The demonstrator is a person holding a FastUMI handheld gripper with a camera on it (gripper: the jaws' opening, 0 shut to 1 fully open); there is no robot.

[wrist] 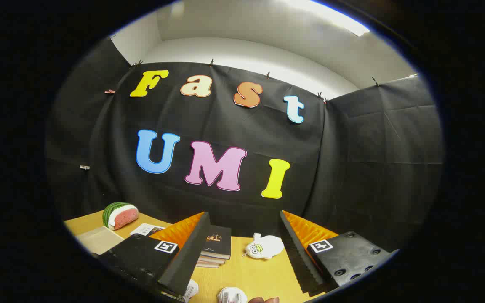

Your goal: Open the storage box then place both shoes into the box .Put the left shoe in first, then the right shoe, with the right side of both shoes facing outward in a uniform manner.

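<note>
I see my tool point(242, 252) gaping wide above the wooden tabletop point(242, 273), white shoes point(230, 295) low between its fingers, books point(216, 248), plush toy point(264, 246) and watermelon slice point(120, 214) beyond, black cloth wall behind.

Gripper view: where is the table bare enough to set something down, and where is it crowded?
The open gripper frames bare table between the stacked books and white plush toy. Crowded: white shoes nearest the camera, and the watermelon slice with papers beyond one finger.
</note>
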